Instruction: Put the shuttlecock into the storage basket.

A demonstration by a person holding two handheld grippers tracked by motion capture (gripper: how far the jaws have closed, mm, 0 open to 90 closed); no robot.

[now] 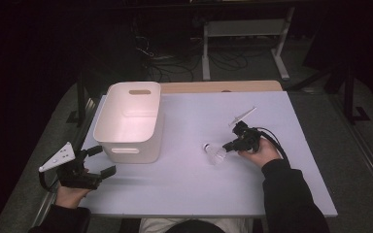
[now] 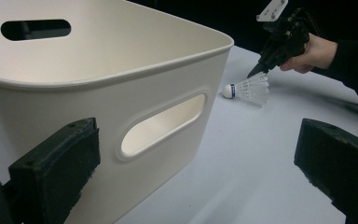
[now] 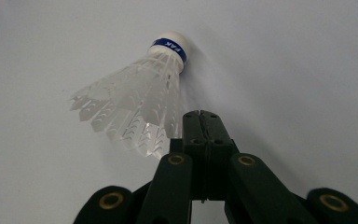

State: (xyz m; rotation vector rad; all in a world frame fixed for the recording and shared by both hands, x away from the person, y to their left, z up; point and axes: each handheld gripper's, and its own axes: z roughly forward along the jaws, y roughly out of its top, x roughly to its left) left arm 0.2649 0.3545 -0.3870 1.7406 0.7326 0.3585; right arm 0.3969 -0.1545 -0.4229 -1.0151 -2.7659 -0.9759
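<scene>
A white feathered shuttlecock [image 1: 215,153] [image 2: 247,88] [image 3: 135,107] with a blue band around its cork lies on its side on the white table [image 1: 199,179], right of centre. My right gripper [image 1: 227,145] [image 2: 254,72] [image 3: 200,115] is shut, and its closed tips rest against the rim of the feather skirt; no feather shows in the seam between the jaws. My left gripper [image 1: 106,160] [image 2: 196,163] is open with nothing between its jaws. It sits at the table's front left and points at the near wall of the bin.
A white plastic bin [image 1: 133,86] [image 2: 121,74] with slot handles stands at the left of the table and looks empty. The table's wooden far edge [image 1: 223,86] borders a dark floor with cables and a desk frame [image 1: 243,29].
</scene>
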